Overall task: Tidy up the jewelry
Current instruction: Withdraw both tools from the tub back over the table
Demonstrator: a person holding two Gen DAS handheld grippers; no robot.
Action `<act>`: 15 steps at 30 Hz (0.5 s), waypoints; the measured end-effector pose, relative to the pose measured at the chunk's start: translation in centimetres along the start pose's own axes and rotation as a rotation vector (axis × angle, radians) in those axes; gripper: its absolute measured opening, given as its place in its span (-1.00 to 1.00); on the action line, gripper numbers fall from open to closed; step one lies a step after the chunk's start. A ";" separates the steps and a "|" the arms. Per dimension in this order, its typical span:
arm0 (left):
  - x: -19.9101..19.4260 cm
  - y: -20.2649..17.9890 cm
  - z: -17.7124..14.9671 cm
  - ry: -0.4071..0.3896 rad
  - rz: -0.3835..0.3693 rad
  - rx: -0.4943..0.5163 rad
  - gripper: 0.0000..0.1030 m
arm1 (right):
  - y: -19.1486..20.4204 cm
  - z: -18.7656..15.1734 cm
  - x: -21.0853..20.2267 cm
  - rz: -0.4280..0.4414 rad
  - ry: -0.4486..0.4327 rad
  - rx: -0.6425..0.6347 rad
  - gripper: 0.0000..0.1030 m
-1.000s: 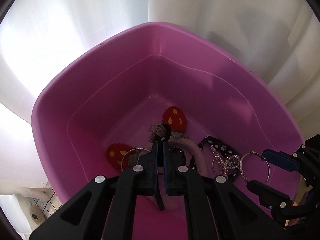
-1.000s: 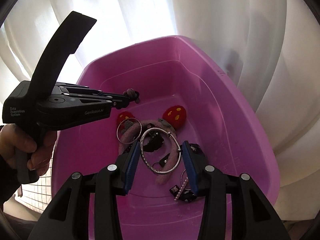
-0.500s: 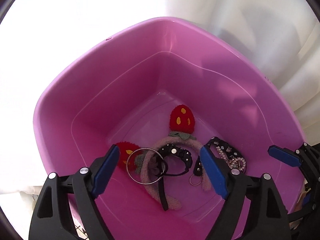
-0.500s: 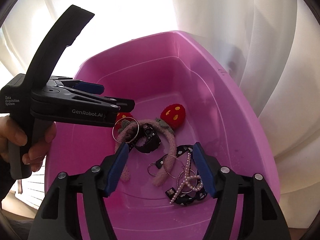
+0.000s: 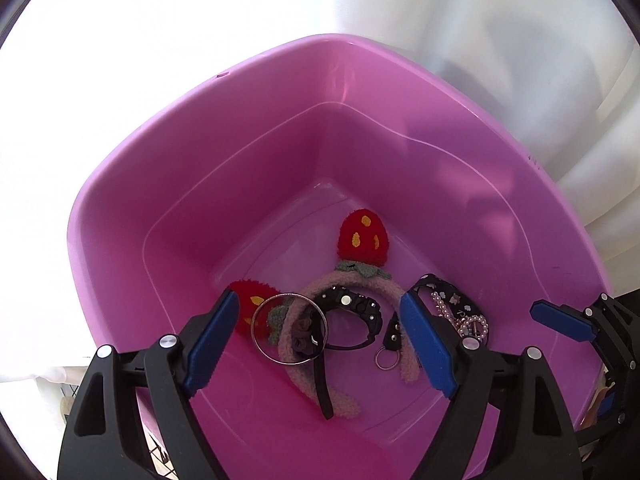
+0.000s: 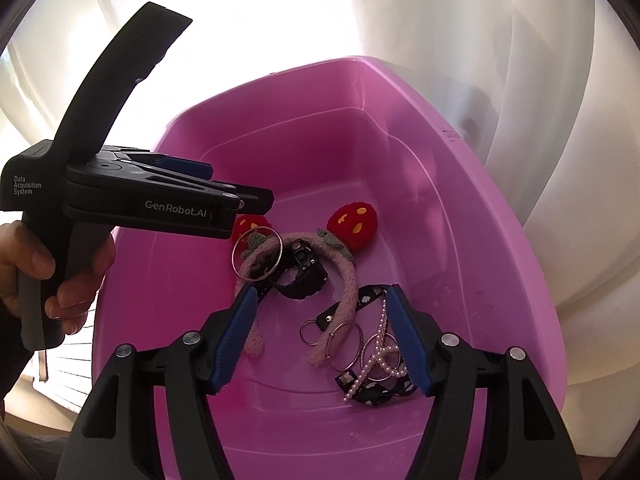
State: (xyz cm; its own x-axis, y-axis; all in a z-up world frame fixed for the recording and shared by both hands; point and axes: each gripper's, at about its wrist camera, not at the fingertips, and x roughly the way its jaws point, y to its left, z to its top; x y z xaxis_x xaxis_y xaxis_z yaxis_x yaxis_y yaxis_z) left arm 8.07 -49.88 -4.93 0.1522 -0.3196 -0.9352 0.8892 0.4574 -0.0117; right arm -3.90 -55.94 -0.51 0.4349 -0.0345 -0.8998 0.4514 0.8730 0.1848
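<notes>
Both grippers point down into a pink plastic tub (image 5: 168, 184), and all the jewelry lies on its floor. The left gripper (image 5: 320, 340) has its jaws wide apart and nothing is between the pads; the right gripper (image 6: 320, 336) also stands released, with the pads apart and free of any item. A fuzzy pink headband (image 5: 348, 284) with two red strawberry ears (image 5: 362, 240) lies in the middle of the tub. A silver bangle (image 5: 290, 328) rests on the headband's left part, near one strawberry. A black watch (image 6: 304, 270) lies inside the arc of the headband. On the right side, a pearl string (image 6: 378, 356) and thin silver rings (image 6: 346, 346) lie on a black patterned band (image 6: 374, 392), just beside the headband's end. A person's hand (image 6: 38, 276) holds the left gripper's handle. White curtains (image 6: 540, 80) hang behind the tub.
</notes>
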 end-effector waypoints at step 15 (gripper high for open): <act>-1.4 0.1 0.0 -0.041 0.001 -0.009 0.57 | 0.5 0.1 -0.3 0.003 -0.002 -0.015 0.25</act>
State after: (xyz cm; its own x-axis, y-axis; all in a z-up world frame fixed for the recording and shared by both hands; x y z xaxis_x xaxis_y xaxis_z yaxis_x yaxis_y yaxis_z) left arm 7.92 -49.40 -3.67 0.1708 -0.3529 -0.9199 0.8853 0.4648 -0.0140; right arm -3.70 -55.56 -0.11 0.4380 -0.0324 -0.8984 0.4381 0.8803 0.1818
